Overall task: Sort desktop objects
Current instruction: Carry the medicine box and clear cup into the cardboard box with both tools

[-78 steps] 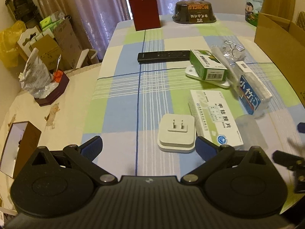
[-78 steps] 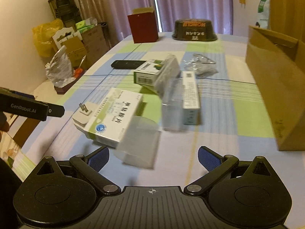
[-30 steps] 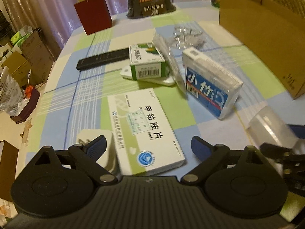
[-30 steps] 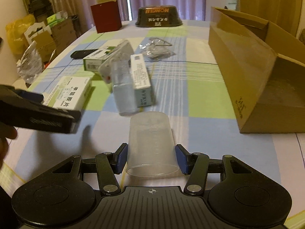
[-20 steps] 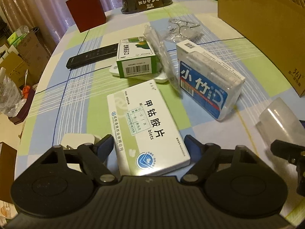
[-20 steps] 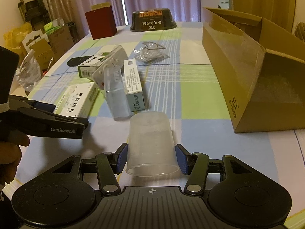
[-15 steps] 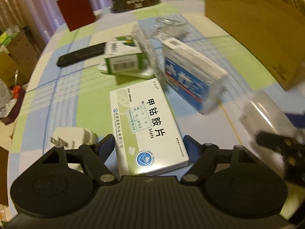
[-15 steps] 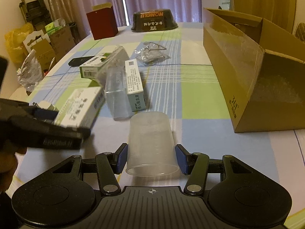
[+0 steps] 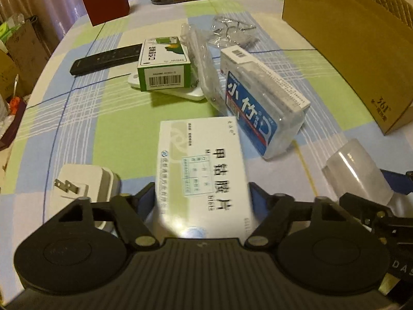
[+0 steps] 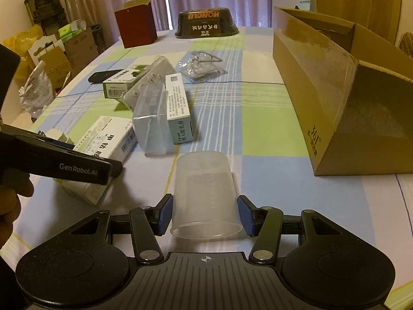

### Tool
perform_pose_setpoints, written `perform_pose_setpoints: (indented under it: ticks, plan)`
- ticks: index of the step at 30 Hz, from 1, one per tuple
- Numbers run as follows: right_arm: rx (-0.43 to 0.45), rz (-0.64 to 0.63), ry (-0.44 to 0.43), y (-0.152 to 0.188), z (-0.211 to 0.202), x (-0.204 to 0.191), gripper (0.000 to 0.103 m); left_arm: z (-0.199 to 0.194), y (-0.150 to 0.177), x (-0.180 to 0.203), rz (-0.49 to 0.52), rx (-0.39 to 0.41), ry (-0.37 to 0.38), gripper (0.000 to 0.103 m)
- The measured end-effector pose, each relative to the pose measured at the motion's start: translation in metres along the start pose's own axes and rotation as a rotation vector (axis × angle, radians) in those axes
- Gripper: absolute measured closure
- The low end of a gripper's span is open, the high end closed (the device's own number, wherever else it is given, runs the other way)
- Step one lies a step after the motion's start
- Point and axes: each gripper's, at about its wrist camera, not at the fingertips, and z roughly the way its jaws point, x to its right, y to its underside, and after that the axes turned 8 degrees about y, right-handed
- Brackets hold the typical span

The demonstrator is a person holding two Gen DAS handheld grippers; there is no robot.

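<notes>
Now, item one: the left gripper (image 9: 201, 201), which half a second ago stood open short of the white medicine box (image 9: 204, 170), has its blue pads against the box's two long sides; whether it grips firmly I cannot tell. The box lies flat on the bench (image 9: 77, 118), just beside the white plug adapter (image 9: 82, 183). Item two: the right gripper (image 10: 205, 215), unchanged, is clamped on the clear plastic cup (image 10: 205, 193), mouth toward the camera. Item three: the cardboard box (image 10: 348, 98), open, to the right. I judge both grippers nearly loaded, carrying over comes next.
</notes>
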Motion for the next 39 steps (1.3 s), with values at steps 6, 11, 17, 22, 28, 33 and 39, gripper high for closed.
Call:
perform_pose_setpoints:
  ticks: [6,11,17,22,28,33,39]
  plan:
    - [0.013,-0.003,-0.007,-0.003,-0.004,0.000,0.050,-0.013,0.010,-0.006,-0.012,0.011,-0.017,0.036]
    - [0.050,-0.004,-0.013,-0.010,-0.016,-0.002,0.050,-0.039,0.014,-0.011,-0.028,0.042,-0.025,0.036]
    - [0.125,-0.002,-0.016,-0.026,-0.042,-0.001,0.050,-0.071,0.002,-0.005,-0.014,0.096,-0.019,0.036]
    - [0.212,0.030,0.015,-0.051,-0.069,0.018,0.050,-0.092,-0.022,0.016,0.029,0.149,0.017,0.036]
    - [0.299,0.098,0.114,-0.090,-0.095,0.075,0.050,-0.109,-0.077,0.071,0.149,0.231,0.120,0.036]
    - [0.266,0.131,0.181,-0.123,-0.082,0.134,0.050,-0.102,-0.130,0.125,0.231,0.259,0.237,0.036]
    - [0.135,0.120,0.189,-0.149,-0.041,0.185,0.050,-0.068,-0.196,0.184,0.356,0.234,0.347,0.036]
